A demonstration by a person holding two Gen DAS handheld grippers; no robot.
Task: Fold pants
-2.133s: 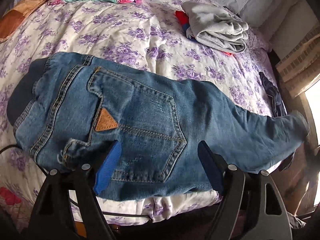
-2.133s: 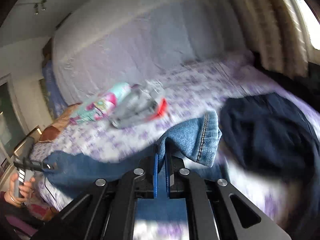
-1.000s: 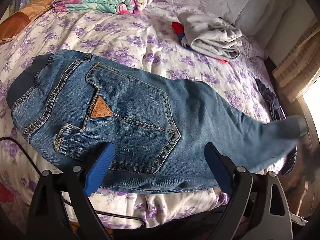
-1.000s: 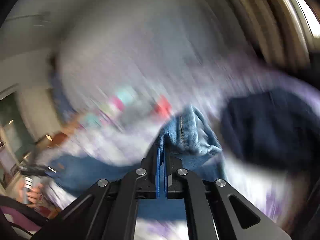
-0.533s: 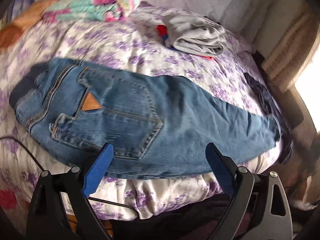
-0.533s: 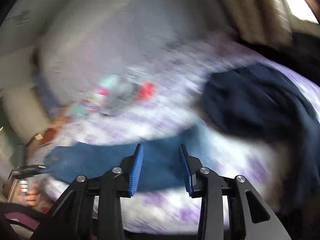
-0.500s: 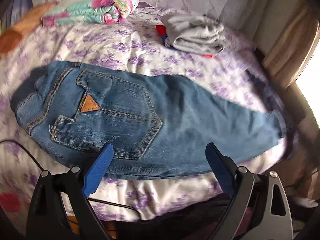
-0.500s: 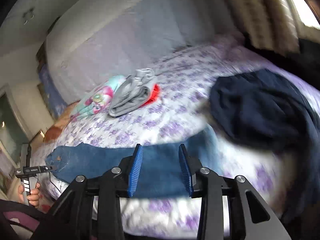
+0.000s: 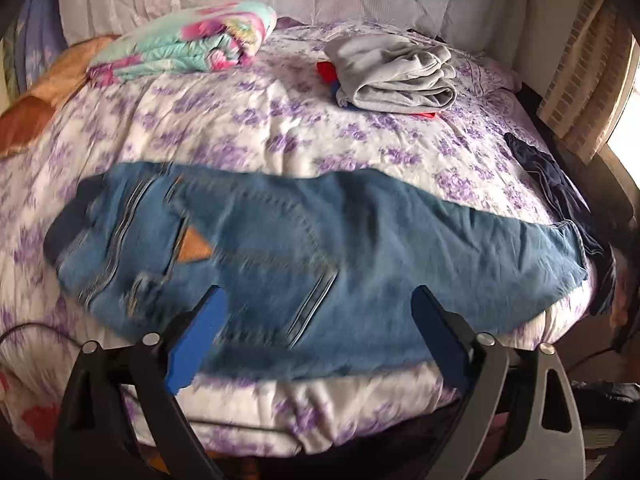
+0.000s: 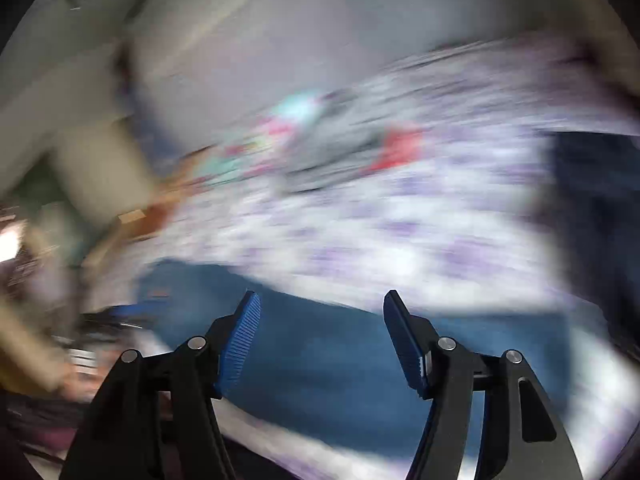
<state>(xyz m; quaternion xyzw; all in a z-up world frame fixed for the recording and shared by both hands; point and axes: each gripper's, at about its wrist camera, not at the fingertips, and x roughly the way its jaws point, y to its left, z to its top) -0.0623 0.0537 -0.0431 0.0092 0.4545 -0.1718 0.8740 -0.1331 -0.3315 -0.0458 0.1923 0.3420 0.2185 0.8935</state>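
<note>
Blue jeans (image 9: 304, 248) lie flat across the near side of the bed, waistband to the left, leg hem to the right, back pocket with a tan triangle patch facing up. My left gripper (image 9: 316, 320) hovers open over their near edge, nothing between its blue pads. In the blurred right wrist view the jeans (image 10: 340, 352) show as a blue band below my right gripper (image 10: 320, 320), whose jaws are opening with nothing between them.
The bed has a purple-flowered cover (image 9: 248, 120). A folded colourful blanket (image 9: 192, 44) and folded grey clothes (image 9: 392, 76) sit at the far side. A dark navy garment (image 9: 552, 184) lies at the right edge. A cable (image 9: 24, 328) hangs at the near left.
The right gripper let go of the jeans' hem, opened and swung away to the left. The leg now lies flat on the bed. The left gripper drew back slightly, still open.
</note>
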